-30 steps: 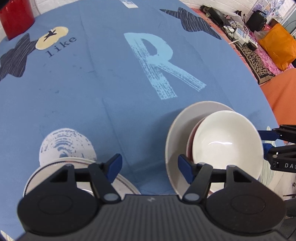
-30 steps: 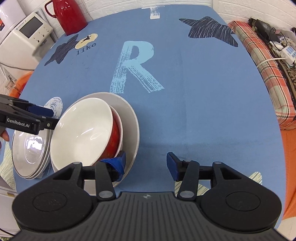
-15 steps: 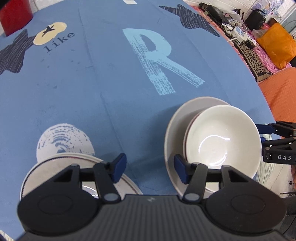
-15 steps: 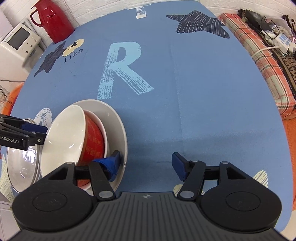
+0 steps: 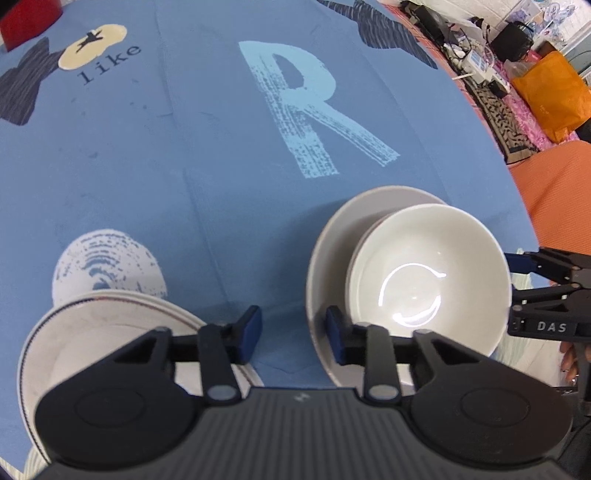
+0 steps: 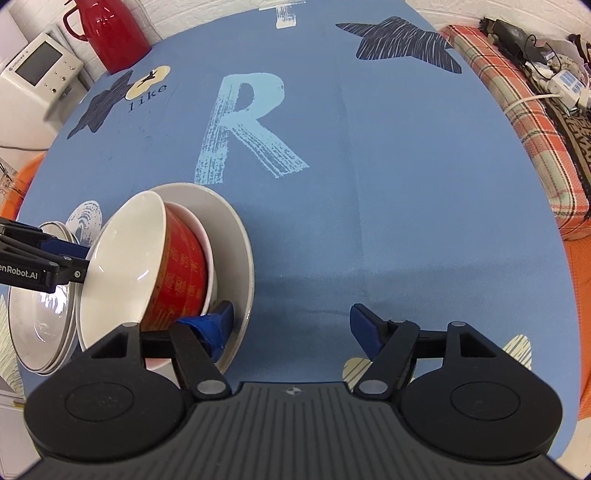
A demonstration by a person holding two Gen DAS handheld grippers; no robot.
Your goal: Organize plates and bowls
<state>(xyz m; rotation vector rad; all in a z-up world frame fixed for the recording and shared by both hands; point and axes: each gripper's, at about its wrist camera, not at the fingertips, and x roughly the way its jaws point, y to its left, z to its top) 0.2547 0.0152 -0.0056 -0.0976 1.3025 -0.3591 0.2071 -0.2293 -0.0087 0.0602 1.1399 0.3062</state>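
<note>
A white-lined bowl with a red patterned outside [image 5: 424,273] [image 6: 173,266] sits nested in another bowl on a grey plate [image 5: 340,229] [image 6: 236,236], near the table's front edge. A stack of white plates [image 5: 92,332] [image 6: 37,332] lies to its left. My left gripper [image 5: 293,334] is open and empty, low between the plate stack and the grey plate. My right gripper [image 6: 291,326] is open and empty; its left finger [image 6: 218,325] is over the grey plate's rim by the bowl. It shows at the bowl's right side in the left wrist view [image 5: 546,288].
The round table has a blue cloth [image 6: 369,184] with a large "R". A red thermos [image 6: 110,33] stands at the far left edge, a white appliance [image 6: 33,74] beyond it. A plaid cushion [image 6: 535,122] and clutter lie past the right edge.
The top bowl has settled lower into the nested bowl. Both grippers have drawn back a little, and my left gripper's fingers have come closer together.
</note>
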